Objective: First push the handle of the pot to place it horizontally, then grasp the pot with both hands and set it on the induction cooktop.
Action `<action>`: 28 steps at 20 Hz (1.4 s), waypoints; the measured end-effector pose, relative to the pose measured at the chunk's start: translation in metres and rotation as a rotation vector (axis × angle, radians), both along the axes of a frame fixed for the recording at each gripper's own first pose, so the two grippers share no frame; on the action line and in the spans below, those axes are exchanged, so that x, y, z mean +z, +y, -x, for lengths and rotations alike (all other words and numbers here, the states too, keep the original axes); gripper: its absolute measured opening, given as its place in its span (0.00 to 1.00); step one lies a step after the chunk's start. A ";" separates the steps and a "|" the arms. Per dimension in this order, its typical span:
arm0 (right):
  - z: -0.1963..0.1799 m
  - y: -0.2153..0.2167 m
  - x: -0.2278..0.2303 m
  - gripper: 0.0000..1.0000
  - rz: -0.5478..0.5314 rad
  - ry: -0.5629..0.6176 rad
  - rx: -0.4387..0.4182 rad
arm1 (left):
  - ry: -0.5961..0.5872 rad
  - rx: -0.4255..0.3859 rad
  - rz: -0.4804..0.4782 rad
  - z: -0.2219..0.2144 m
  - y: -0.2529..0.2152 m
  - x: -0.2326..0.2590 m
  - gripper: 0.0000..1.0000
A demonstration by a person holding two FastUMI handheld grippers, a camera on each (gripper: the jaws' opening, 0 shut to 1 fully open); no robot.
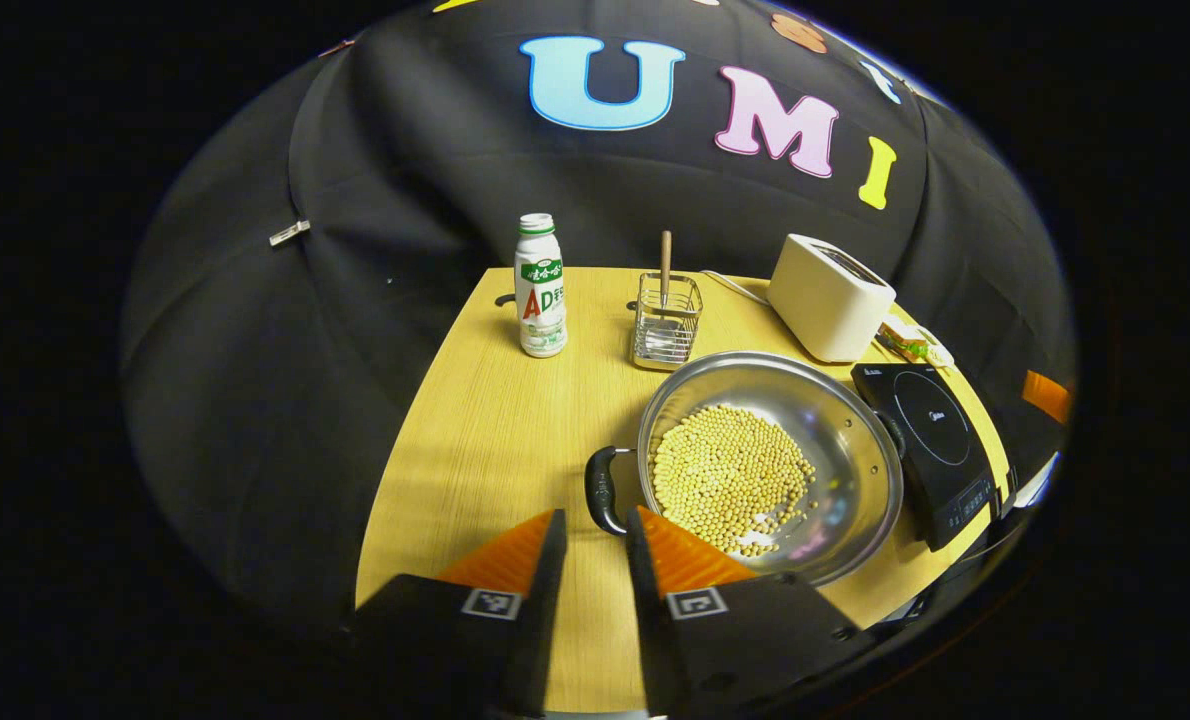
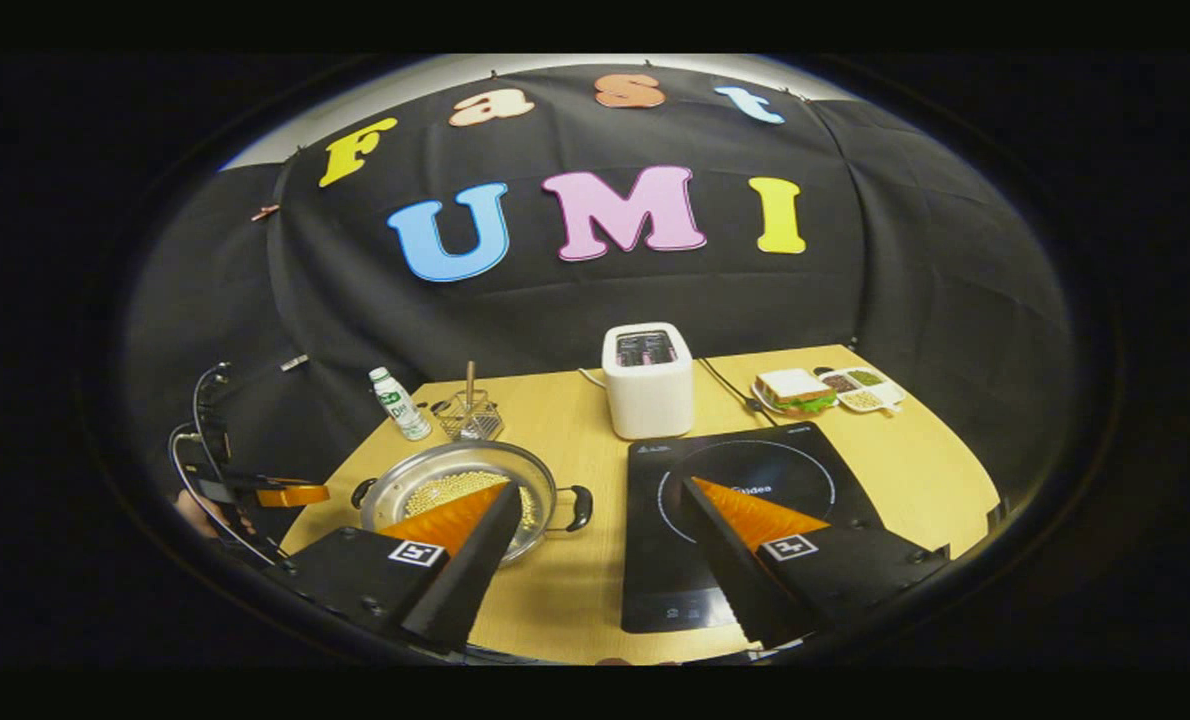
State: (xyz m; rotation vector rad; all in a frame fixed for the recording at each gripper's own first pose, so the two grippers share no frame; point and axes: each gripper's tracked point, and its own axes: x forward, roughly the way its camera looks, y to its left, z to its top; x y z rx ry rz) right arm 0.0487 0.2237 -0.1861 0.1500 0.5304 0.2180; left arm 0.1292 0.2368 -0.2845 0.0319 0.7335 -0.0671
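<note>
Wooden surface (image 1: 475, 430): left claw (image 1: 595, 545) narrowly open at pot (image 1: 770, 460) handle (image 1: 603, 490), right claw (image 2: 595, 500) wide open; push handle next.

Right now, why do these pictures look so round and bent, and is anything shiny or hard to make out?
Left gripper view: fisheye bending curves the table edges; the steel pot shows bright glints on its inner wall, beans sharp. Right gripper view: same bulge, dimmer overall; the induction cooktop reflects a soft sheen, and the far sandwich tray is too small to read clearly.
</note>
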 end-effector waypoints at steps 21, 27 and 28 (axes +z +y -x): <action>-0.062 0.086 -0.137 0.99 -0.012 0.206 0.127 | -0.158 0.007 0.126 -0.062 -0.028 -0.018 0.96; -0.068 0.086 -0.159 0.99 -0.024 0.239 0.115 | -0.107 0.019 0.164 -0.074 -0.033 -0.047 0.96; -0.067 0.088 -0.163 0.99 -0.021 0.250 0.123 | -0.102 0.014 0.161 -0.076 -0.035 -0.050 0.95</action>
